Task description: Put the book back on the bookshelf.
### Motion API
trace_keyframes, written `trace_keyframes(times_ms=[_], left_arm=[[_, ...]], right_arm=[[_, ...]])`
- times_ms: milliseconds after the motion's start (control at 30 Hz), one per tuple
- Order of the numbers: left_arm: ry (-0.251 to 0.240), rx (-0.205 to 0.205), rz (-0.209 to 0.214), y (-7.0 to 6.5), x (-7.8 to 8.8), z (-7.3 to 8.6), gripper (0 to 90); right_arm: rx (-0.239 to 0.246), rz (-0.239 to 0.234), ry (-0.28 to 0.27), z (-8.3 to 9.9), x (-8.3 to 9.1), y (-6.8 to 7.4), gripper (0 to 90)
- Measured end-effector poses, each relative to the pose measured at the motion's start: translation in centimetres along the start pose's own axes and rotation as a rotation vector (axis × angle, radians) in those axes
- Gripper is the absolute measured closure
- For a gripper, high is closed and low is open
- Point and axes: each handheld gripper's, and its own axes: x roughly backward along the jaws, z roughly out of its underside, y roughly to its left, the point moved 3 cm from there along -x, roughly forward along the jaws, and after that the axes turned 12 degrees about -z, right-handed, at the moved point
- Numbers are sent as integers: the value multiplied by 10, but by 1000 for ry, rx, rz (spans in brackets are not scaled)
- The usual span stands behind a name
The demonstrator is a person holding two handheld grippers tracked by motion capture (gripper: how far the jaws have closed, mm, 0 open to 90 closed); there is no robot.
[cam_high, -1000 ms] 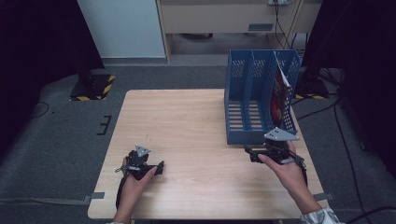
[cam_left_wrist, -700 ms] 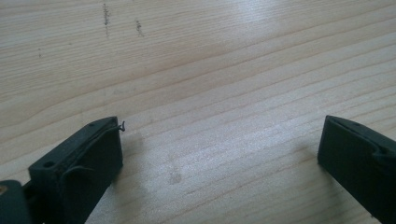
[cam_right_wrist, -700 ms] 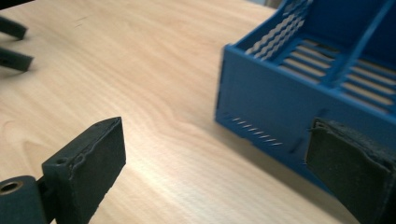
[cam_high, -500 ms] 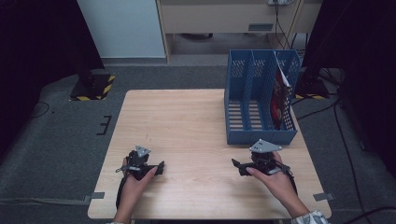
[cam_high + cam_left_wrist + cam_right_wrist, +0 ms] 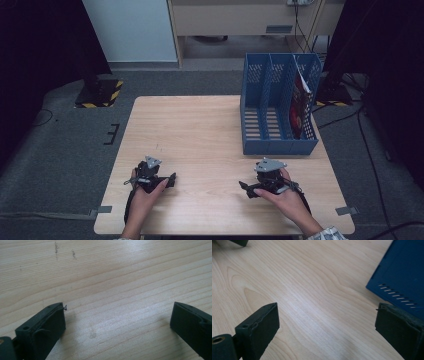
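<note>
left tool (image 5: 167, 181) resting on table (image 5: 200, 130), spread, empty | right tool (image 5: 248, 188) spread, empty, near file rack (image 5: 278, 105) | risking clipping rack wall, tipping red booklet (image 5: 299, 107)

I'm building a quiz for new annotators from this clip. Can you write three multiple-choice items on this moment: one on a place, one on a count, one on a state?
1. Where does the red magazine stand in the blue file rack?
A. leftmost slot
B. middle slot
C. rightmost slot

2. How many slots does the rack have?
A. two
B. three
C. five

3. How are the jaws of the right gripper?
A. open, nothing between them
B. shut on the magazine
C. shut on the rack's edge

Answers:
1 C: in the high view the red cover leans in the slot at the rack's right end.
2 B: two dividers split it into three.
3 A: the right gripper view shows bare wooden table between the spread jaws.
</note>
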Motion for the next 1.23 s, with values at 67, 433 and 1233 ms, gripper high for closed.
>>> trace_keyframes(times_ms=[67,433,1233], left_arm=[[0,-1,0,0,0,0,0],[0,-1,1,0,0,0,0],[-1,-4,6,-1,0,-1,0]], right_arm=[[4,-9,14,1,-4,3,58],[19,-47,52,-3,-28,12,64],[-65,18,95,-13,-77,0,20]])
